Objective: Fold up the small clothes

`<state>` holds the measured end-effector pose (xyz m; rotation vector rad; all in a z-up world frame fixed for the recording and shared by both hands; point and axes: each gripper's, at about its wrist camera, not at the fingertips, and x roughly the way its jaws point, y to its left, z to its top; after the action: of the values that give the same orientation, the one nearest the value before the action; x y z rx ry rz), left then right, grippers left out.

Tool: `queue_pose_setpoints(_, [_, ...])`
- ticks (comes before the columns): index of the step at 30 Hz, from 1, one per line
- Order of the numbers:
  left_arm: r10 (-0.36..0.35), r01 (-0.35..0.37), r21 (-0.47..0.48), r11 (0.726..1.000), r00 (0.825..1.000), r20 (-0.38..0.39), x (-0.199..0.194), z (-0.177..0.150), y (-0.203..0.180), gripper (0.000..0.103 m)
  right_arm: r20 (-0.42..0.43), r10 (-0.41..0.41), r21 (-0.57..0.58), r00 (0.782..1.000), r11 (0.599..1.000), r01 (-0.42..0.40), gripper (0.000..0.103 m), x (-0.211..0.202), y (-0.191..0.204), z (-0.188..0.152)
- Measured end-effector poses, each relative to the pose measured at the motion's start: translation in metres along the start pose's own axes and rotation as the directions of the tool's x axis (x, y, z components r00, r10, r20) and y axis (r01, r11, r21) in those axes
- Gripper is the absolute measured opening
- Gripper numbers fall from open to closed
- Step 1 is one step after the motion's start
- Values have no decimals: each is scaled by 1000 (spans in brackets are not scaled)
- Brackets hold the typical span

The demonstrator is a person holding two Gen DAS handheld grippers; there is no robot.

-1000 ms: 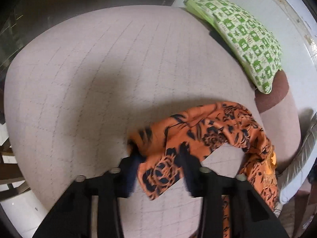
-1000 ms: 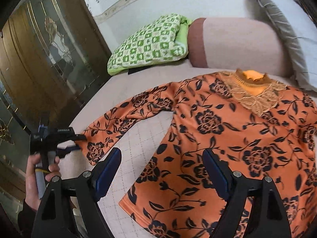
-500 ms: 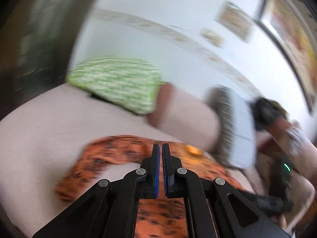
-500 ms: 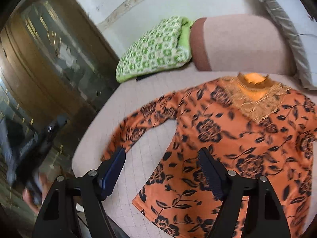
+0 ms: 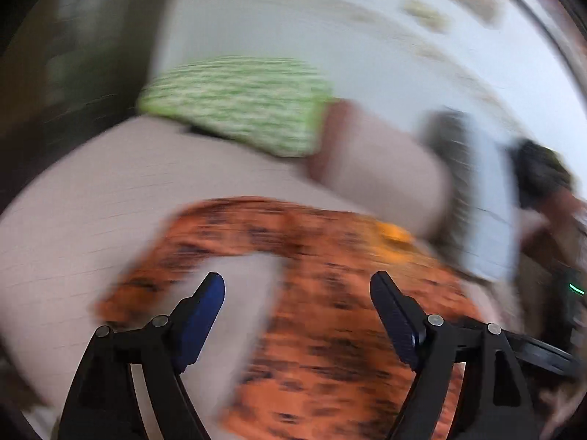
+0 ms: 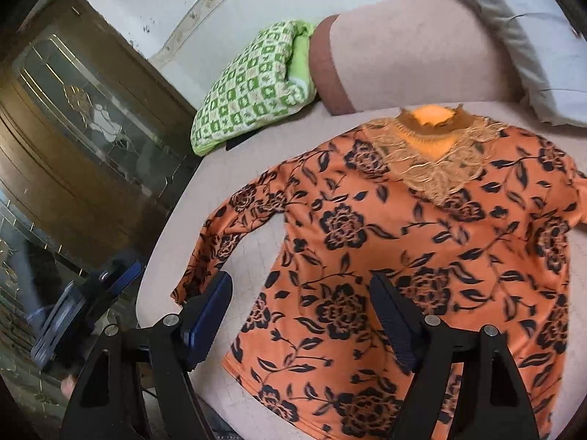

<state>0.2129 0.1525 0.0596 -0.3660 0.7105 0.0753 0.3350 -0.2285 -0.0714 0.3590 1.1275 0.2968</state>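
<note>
An orange top with black flowers [image 6: 403, 256] lies spread flat, front up, on the pale pink quilted cushion [image 6: 260, 253]; its lace collar points to the back and its left sleeve [image 6: 227, 242] bends down toward the front edge. My right gripper [image 6: 301, 279] hovers over the lower left of the top, jaws opening slightly, nothing between them. In the blurred left wrist view the top [image 5: 330, 311] and its sleeve [image 5: 205, 234] lie below my left gripper [image 5: 298, 278], whose jaws are opening wide and hold nothing.
A green checked pillow [image 6: 253, 91] and a pink bolster [image 6: 403, 47] lie at the back, and a grey-white pillow [image 6: 532, 36] at the back right. A dark glass-panelled door [image 6: 84, 128] stands on the left. A person [image 5: 543, 176] shows blurred at the right.
My left gripper let go of the sleeve cuff, shut on nothing, then opened wide while lifting and swinging right. The sleeve now lies on the cushion. My right gripper shifted right over the top.
</note>
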Motion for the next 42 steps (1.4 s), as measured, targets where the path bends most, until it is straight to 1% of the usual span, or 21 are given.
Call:
queue_pose_setpoints(1, [115,-115,0,993,993,-10,-4,-7,6,82,-7,11,-1,1000,1000,-11,80,5,4,-1])
queue_pose_setpoints(2, [243,-243,5,970,970,-30,1,-8,19,82,-12,17,-3,1000,1000,-17,80,9,7,-2])
queue_pose_setpoints(4, [405,-404,25,914,911,-81,17,-8,39,80,-23,22,-16,999,1000,-22,79,17,16,-5])
queue_pose_setpoints(6, [465,-462,50,885,875,-133,32,-11,46,80,-39,24,-34,999,999,-26,79,25,25,-10])
queue_pose_setpoints(8, [512,-500,119,858,851,-117,43,-15,36,81,-45,20,-42,999,999,-22,79,29,30,-12])
queue_pose_setpoints(11, [642,-595,284,752,759,-109,80,-26,24,77,-44,23,-38,999,999,-25,79,29,35,-13])
queue_pose_setpoints(12, [644,-580,309,754,747,-168,95,-32,26,59,-40,24,-35,999,999,-26,79,28,36,-14])
queue_pose_setpoints(13, [623,-548,316,775,748,-230,106,-35,26,43,-36,27,-33,999,999,-28,79,25,37,-14])
queue_pose_setpoints(14, [604,-526,305,794,740,-297,114,-40,29,8,-33,29,-34,999,999,-30,79,23,38,-14])
queue_pose_setpoints(15, [592,-525,275,806,732,-337,115,-42,35,5,-26,28,-37,999,999,-29,79,18,39,-15])
queue_pose_setpoints(16, [571,-520,235,821,745,-345,116,-39,38,5,-20,28,-39,999,999,-29,79,14,40,-16])
queue_pose_setpoints(19, [457,-461,31,887,863,-214,69,-16,35,3,-11,32,-53,999,998,-32,79,2,41,-19])
queue_pose_setpoints(21, [301,-309,-68,949,948,-105,35,-5,23,2,-6,27,-58,1000,998,-28,79,-4,39,-22])
queue_pose_setpoints(22, [243,-249,-87,965,967,-78,25,-5,12,2,-6,25,-56,1000,998,-26,79,-6,37,-23])
queue_pose_setpoints(25, [52,-56,-88,995,997,-55,7,-9,-15,1,4,21,-50,1000,999,-21,79,-15,32,-25])
queue_pose_setpoints(27, [-58,57,-44,997,998,-36,-3,-16,-48,1,14,21,-48,1000,999,-20,79,-21,28,-23])
queue_pose_setpoints(30, [-171,172,58,983,985,-20,-13,-30,-101,1,25,21,-40,999,999,-20,79,-30,20,-20])
queue_pose_setpoints(34, [-318,323,182,929,946,-58,-11,-47,-153,1,34,54,-11,998,998,-54,79,-43,0,-12])
queue_pose_setpoints(38, [-345,373,334,866,928,-139,13,-77,-212,1,-27,169,65,985,984,-167,87,-32,-36,-1])
queue_pose_setpoints(40, [-334,396,373,839,916,-221,30,-91,-227,1,-73,196,96,978,977,-188,87,-15,-53,4])
queue_pose_setpoints(42, [-318,424,404,811,898,-304,49,-111,-251,1,-132,256,128,958,962,-240,87,7,-65,7])
